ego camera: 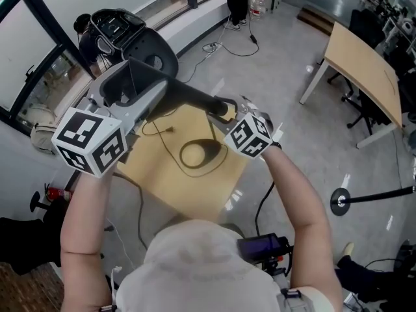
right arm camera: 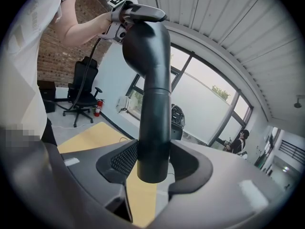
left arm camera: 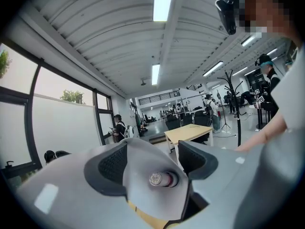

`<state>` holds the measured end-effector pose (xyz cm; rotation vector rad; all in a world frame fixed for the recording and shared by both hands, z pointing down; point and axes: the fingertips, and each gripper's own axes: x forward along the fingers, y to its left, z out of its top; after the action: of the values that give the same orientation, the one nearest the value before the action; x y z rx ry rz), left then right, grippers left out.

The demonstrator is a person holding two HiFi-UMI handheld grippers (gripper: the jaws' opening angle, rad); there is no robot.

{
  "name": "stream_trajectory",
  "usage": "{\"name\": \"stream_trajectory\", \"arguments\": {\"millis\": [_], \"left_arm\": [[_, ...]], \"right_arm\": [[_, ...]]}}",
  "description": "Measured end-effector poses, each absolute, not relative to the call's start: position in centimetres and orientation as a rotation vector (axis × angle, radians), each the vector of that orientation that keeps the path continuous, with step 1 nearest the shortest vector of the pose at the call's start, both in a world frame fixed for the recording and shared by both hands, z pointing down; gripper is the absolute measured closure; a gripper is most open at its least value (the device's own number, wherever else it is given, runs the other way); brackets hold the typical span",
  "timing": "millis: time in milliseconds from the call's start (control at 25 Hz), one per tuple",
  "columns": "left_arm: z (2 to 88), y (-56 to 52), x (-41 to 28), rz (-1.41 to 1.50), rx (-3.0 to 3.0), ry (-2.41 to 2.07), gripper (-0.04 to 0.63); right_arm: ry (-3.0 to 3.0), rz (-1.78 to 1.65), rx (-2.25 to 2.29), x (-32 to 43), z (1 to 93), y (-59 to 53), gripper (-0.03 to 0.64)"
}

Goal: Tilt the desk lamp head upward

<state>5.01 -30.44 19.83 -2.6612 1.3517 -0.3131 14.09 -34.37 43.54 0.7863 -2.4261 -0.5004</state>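
Left claw (left arm camera: 153, 162) pinches the lamp head (right arm camera: 143, 13), high over the desk's far left corner. Right claw (right arm camera: 155, 162) is clamped round the black lamp arm (ego camera: 195, 96), bracing it. Base (ego camera: 198, 153) sits mid-desk (ego camera: 195, 200), cable (ego camera: 156, 135) trailing toward the left edge. Both grips look set. Head reads roughly level, so the upward tilt seems mostly still to do. Open air above the head; chair (ego camera: 140, 41) close beyond the far edge
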Motion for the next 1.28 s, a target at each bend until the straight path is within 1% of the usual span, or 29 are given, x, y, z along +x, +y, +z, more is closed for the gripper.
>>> {"name": "stream_trajectory", "arguments": {"millis": [120, 240, 440, 480, 560, 640, 760, 880, 1040, 1280], "left_arm": [[20.1, -29.6, 4.8, -0.284, -2.656, 1.359, 0.258], [19.4, -29.4, 3.3, -0.248, -2.634, 1.415, 0.258], [19.0, -28.6, 2.0, -0.055, -2.683, 1.341, 0.258], [19.1, -28.4, 1.5, -0.016, -2.685, 1.342, 0.260], [19.9, -27.8, 0.4, 0.040, -2.687, 1.348, 0.272], [20.8, -26.8, -0.7, 0.062, -2.693, 1.351, 0.299], [20.5, -25.9, -2.2, 0.106, -2.704, 1.361, 0.318], [21.1, -23.9, -4.2, 0.083, -2.658, 1.425, 0.351], [24.6, -20.2, -5.9, 0.064, -2.682, 1.435, 0.393], [29.7, -15.9, -9.5, 0.066, -2.797, 1.437, 0.442]], "right_arm": [[-2.415, -0.478, 0.815, 14.9, 43.9, -33.9, 0.391], [-2.444, -0.470, 0.834, 14.5, 42.6, -34.8, 0.377], [-2.497, -0.478, 0.874, 14.1, 40.2, -34.7, 0.377], [-2.513, -0.477, 0.892, 14.4, 39.6, -34.5, 0.384], [-2.534, -0.466, 0.931, 15.2, 38.7, -33.6, 0.421], [-2.543, -0.435, 0.966, 16.2, 38.4, -32.2, 0.446], [-2.559, -0.385, 1.019, 17.5, 36.9, -30.7, 0.451], [-2.598, -0.322, 1.094, 18.4, 35.9, -28.5, 0.477], [-2.651, -0.197, 1.182, 19.5, 36.7, -24.6, 0.522], [-2.723, -0.004, 1.309, 19.3, 38.5, -18.6, 0.548]]}}
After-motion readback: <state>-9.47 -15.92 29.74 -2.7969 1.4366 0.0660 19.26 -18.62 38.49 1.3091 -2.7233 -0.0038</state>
